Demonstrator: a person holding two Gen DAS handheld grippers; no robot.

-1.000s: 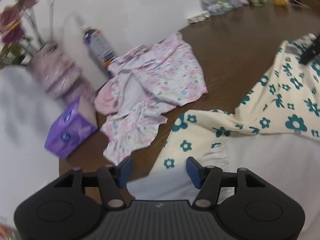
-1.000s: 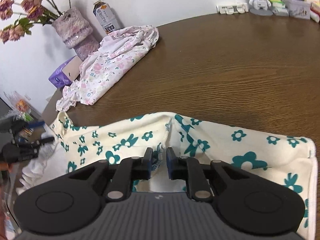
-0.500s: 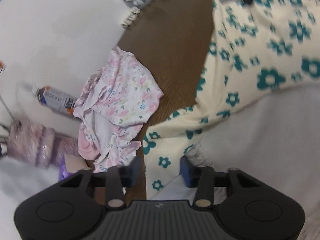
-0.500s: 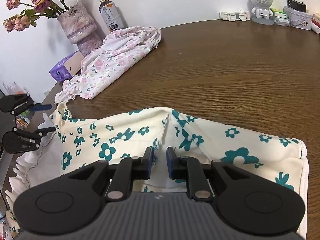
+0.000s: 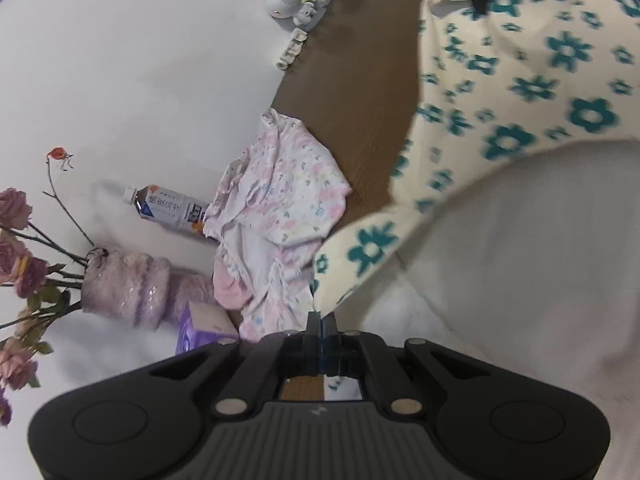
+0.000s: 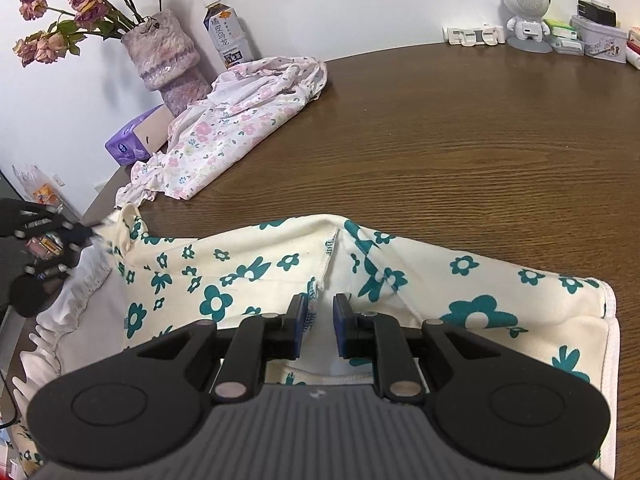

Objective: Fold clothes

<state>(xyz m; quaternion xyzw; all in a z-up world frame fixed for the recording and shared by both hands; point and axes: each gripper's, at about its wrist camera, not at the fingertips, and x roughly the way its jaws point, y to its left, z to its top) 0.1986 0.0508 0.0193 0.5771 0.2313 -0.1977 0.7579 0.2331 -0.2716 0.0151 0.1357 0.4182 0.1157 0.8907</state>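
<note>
Cream floral garment [image 6: 248, 276]: left gripper [image 5: 320, 322] clenched on its 9 o'clock corner, right gripper [image 6: 318, 320] pinching the near hem w/ jaws slightly apart, prob. to stretch it flat for folding.

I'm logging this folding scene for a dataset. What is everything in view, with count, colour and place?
Cream garment with teal flowers: one, near table edge.
Pink floral garment: one, crumpled, far left.
Brown wooden table: one.
Purple tissue box: one, beside knitted lilac vase of dried pink roses.
Tea bottle: one, by wall.
White robot figurine: one, far right.
Left gripper: shut on garment corner.
Right gripper: pinching garment's seam.
</note>
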